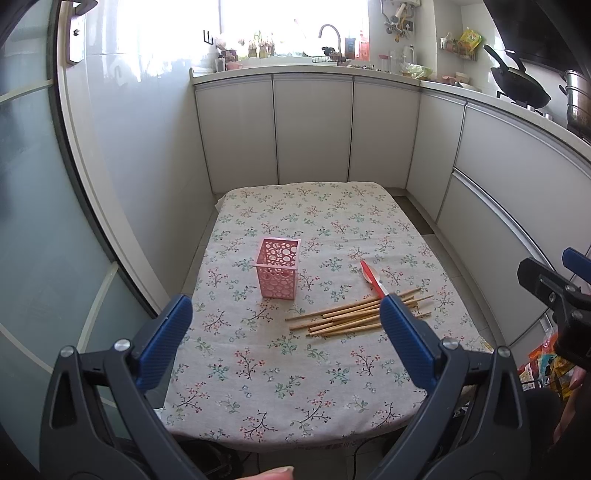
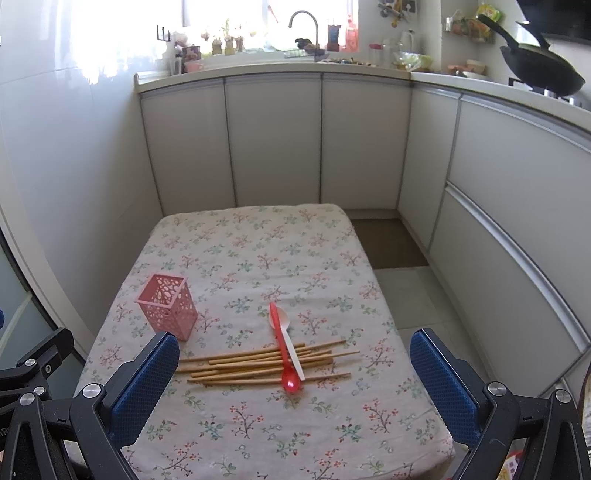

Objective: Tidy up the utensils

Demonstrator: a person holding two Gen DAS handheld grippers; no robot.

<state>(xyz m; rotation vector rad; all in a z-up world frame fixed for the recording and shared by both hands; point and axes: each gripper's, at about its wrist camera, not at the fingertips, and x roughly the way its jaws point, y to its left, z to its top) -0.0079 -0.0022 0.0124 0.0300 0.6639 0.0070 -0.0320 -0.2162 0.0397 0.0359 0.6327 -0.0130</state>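
Observation:
A pink perforated holder (image 1: 278, 268) (image 2: 168, 301) stands upright and empty on the floral tablecloth (image 1: 280, 369) (image 2: 258, 251), left of centre. To its right lies a pile of several wooden chopsticks (image 1: 351, 317) (image 2: 258, 363). A red spoon (image 2: 283, 350) (image 1: 373, 280) and a white spoon (image 2: 286, 332) lie crossed over the pile. My left gripper (image 1: 284, 306) hangs open above the near part of the table, with nothing between its fingers. My right gripper (image 2: 293, 341) is open too, held above the chopsticks and apart from them. Its black frame (image 1: 554, 291) shows at the right edge of the left wrist view.
White kitchen cabinets (image 2: 273, 140) wrap the back and right sides. The counter holds a sink tap (image 2: 304, 22), bottles and a black wok (image 2: 543, 70). A glass door (image 1: 33, 221) stands on the left. Tiled floor (image 2: 406, 288) lies to the table's right.

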